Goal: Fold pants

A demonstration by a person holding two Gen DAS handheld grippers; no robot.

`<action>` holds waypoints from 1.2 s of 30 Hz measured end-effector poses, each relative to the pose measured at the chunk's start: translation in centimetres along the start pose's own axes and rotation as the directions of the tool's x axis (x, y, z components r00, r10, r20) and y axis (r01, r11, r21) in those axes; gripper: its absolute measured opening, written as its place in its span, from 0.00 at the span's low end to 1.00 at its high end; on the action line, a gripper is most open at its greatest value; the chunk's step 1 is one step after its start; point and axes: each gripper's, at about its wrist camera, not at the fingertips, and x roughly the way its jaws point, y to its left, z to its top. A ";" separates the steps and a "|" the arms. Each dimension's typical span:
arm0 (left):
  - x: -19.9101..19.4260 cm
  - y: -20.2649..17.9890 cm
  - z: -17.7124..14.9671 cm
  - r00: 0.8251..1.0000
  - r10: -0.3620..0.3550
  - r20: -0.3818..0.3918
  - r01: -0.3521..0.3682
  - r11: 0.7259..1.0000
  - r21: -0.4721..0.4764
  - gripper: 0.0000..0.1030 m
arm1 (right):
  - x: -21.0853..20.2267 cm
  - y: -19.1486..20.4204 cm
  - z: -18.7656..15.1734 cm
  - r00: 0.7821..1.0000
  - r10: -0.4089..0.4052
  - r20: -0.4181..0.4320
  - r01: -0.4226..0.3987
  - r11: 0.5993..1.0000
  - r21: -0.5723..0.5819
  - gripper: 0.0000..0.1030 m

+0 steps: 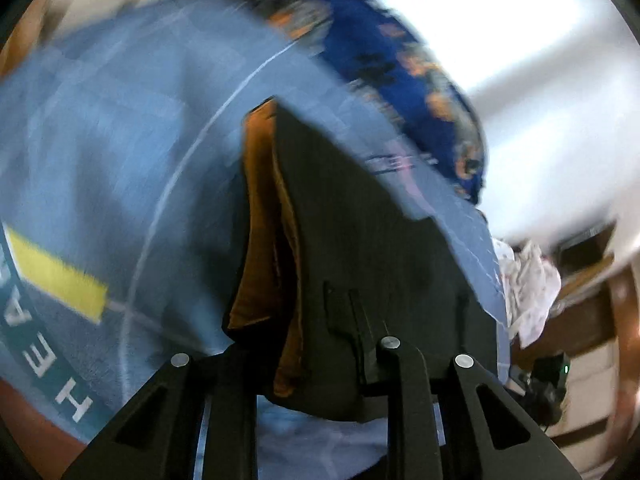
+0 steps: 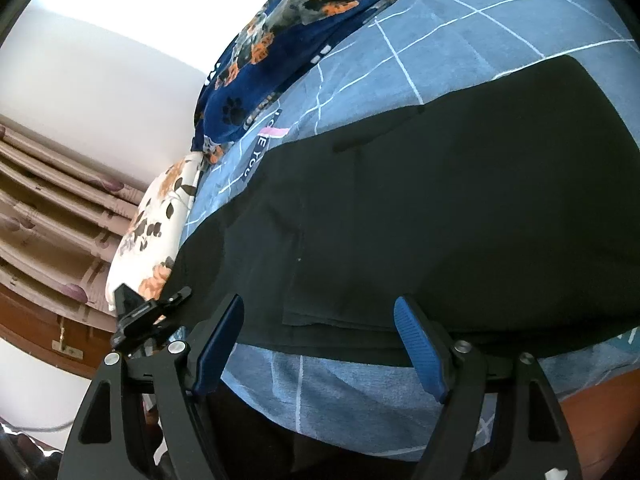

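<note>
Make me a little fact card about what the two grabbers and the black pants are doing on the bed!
Pants: black pants spread on blue grid bedsheet
Left gripper: shut on a pants edge, brown lining showing
Right gripper: open, blue pads either side of the near pants edge, not pinching
Nearby: dark blue paw-print blanket, floral pillow

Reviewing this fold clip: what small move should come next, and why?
Probably carry the left gripper, shut on the lifted pants, across over the flat part. The right gripper is open at the near hem, holding nothing.
</note>
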 end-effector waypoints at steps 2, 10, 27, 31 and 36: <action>-1.5 -3.3 0.3 0.999 -0.014 0.046 0.010 0.996 0.092 0.22 | -0.2 -0.1 0.2 1.000 0.012 0.012 -0.012 1.000 0.009 0.74; -2.8 -15.0 0.3 0.986 -0.145 0.083 0.111 0.940 0.321 0.22 | -1.9 0.2 2.1 0.991 0.117 0.066 -0.120 0.992 0.042 0.75; 9.1 -29.9 -8.3 0.981 -0.126 -0.144 0.189 0.755 0.628 0.22 | -1.6 -0.5 6.4 0.853 0.512 0.103 -0.520 0.817 0.248 0.84; 10.9 -31.5 -11.1 0.984 -0.075 -0.159 0.166 0.690 0.704 0.22 | -1.0 -1.5 7.1 0.850 0.519 0.089 -0.521 0.805 0.285 0.84; 13.5 -32.5 -14.7 0.984 0.035 -0.175 0.122 0.589 0.799 0.24 | -0.9 -2.4 7.8 0.854 0.516 0.063 -0.509 0.806 0.302 0.84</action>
